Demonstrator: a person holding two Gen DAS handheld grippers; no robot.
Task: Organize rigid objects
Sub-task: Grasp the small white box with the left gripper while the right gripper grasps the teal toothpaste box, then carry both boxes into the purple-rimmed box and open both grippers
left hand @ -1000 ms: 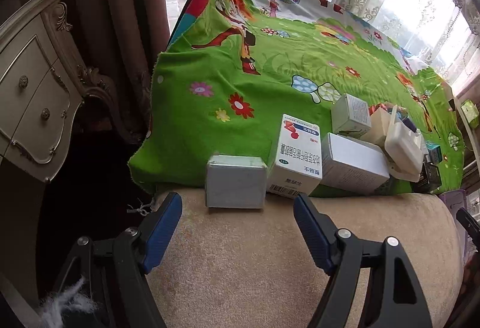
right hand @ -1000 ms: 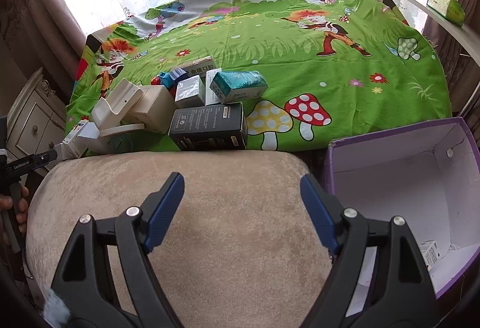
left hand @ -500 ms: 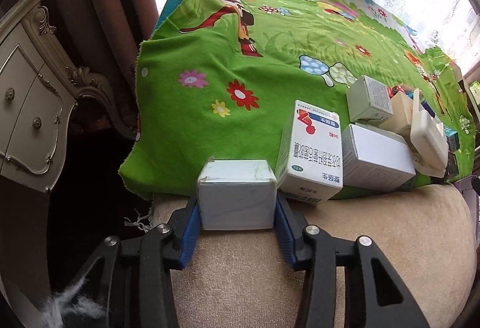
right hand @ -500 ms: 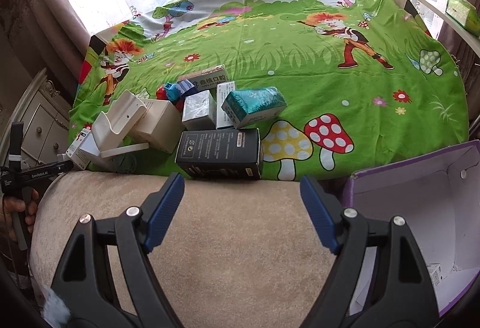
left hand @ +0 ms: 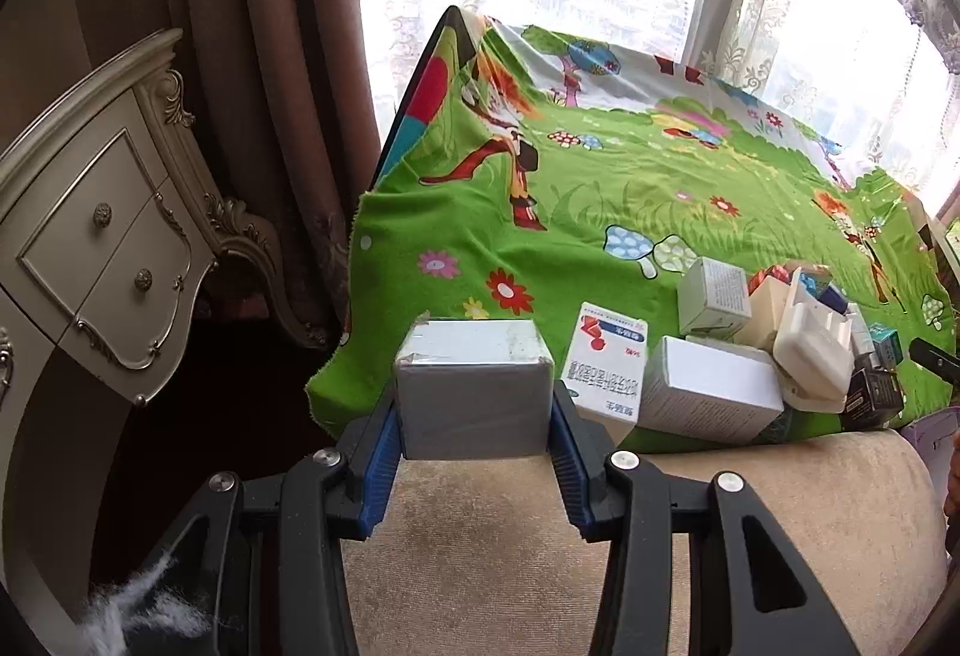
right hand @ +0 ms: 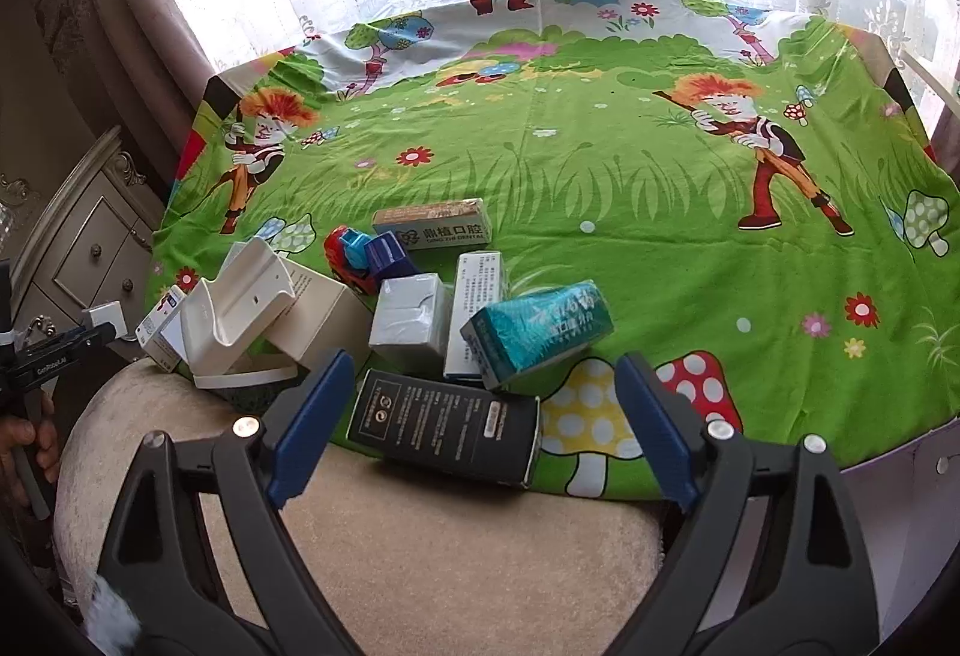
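Squarely between the left tool's [left hand: 474, 416] pads sits the grey box [left hand: 474, 386], clamped.

We see a grey box [left hand: 474, 392], plain and taped at one corner, clamped level between the blue pads of the left gripper [left hand: 474, 416]. Just to that gripper's right stands a white carton with red and blue print [left hand: 606, 365], and beyond it a white box [left hand: 711, 395] lying on its side. Ahead of the right gripper [right hand: 474, 416], whose jaws are opening, a black box [right hand: 444, 425] lies flat between the fingertips, untouched. Just past it a teal carton [right hand: 537, 332] rests tilted, beside a small silver-white box [right hand: 408, 317].
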